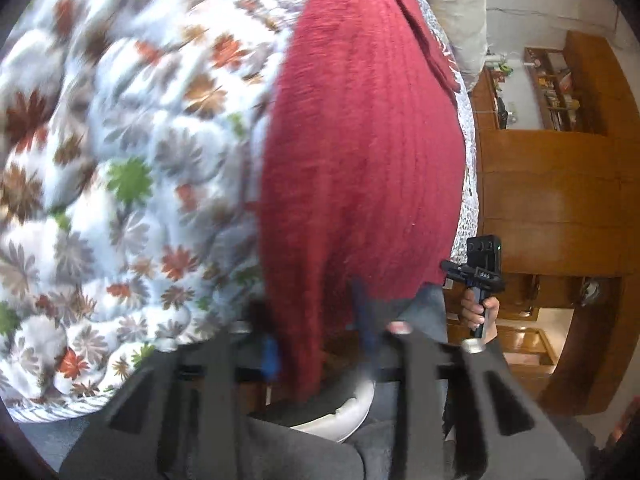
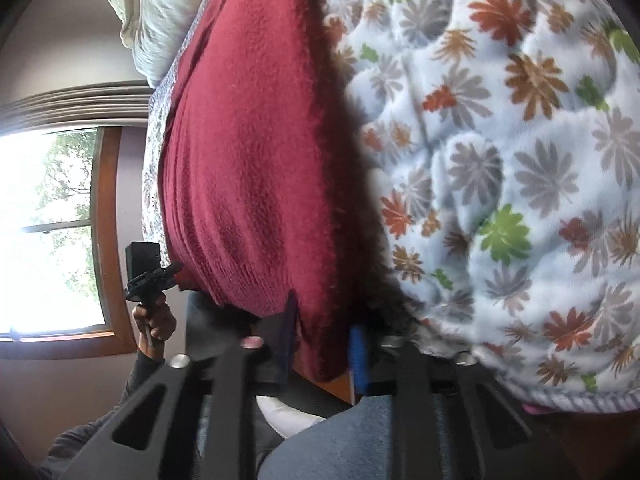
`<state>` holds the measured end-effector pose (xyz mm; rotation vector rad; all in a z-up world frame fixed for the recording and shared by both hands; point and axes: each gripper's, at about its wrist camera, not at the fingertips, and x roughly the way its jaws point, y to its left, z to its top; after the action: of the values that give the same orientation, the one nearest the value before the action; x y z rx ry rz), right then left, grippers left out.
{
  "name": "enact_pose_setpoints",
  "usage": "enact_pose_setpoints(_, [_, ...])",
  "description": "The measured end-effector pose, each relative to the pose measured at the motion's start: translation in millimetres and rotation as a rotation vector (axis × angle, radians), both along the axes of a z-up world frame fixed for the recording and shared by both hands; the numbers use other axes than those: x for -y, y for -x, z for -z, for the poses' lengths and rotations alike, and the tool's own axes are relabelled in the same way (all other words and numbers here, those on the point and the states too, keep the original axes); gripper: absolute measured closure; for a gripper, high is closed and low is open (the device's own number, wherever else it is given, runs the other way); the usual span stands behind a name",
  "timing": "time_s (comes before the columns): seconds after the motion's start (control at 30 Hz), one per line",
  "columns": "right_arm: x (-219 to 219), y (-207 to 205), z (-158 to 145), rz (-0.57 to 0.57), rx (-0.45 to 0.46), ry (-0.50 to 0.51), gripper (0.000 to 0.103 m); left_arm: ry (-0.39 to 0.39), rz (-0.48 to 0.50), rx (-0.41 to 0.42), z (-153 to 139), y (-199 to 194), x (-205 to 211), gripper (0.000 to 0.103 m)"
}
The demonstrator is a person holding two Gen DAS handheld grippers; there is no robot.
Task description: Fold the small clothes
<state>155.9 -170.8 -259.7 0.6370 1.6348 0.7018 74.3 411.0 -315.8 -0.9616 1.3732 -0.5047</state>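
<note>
Both views are rolled sideways. The left hand-held gripper (image 1: 320,344) and right hand-held gripper (image 2: 322,350) each pinch the near edge of the red knit garment (image 1: 360,140). It lies on a floral blanket (image 1: 120,160) spread over the bed, near the bed's edge.

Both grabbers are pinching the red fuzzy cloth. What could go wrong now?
1. The left gripper and right gripper each pinch only an edge of the dark red knitted garment, so an edge might slip out.
2. The garment lies on the soft flower-print quilted blanket; a finger might snag the blanket too.
3. The left view is blurred, which suggests quick motion; the fold may end up crooked.
</note>
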Motion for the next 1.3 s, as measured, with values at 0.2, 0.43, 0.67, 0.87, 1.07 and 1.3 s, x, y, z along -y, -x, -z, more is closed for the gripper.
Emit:
enact_pose_setpoints(0.2, [3.5, 7.4, -16.9, 0.024, 0.042, -0.029, 0.096, 0.045, -0.055, 0.039, -18.7, 6.8, -7.1, 0.098])
enact_pose_setpoints(0.43, [6.5, 7.9, -64.0, 0.079, 0.108, -0.113, 0.097, 0.182, -0.157, 0.112, -58.2, 10.6, -15.3, 0.098])
enact_pose_setpoints(0.67, [-2.0, -13.5, -114.6, 0.112, 0.184, -0.179, 0.097, 0.305, -0.290, 0.157, -93.3, -2.3, -30.5, 0.098])
enact_pose_setpoints(0.87, [-12.8, -47.3, -140.4, 0.130, 0.213, -0.226, 0.097, 0.335, -0.349, 0.197, -127.0, -37.3, -31.7, 0.098])
enact_pose_setpoints(1.07, [-20.1, -95.0, -144.7, 0.163, 0.229, -0.210, 0.097, 0.325, -0.413, 0.180, -139.5, -85.9, -40.4, 0.098])
enact_pose_setpoints(1.3, [-20.3, -165.9, -132.7, 0.223, 0.222, -0.154, 0.097, 0.290, -0.493, 0.116, -131.9, -155.6, -53.2, 0.097])
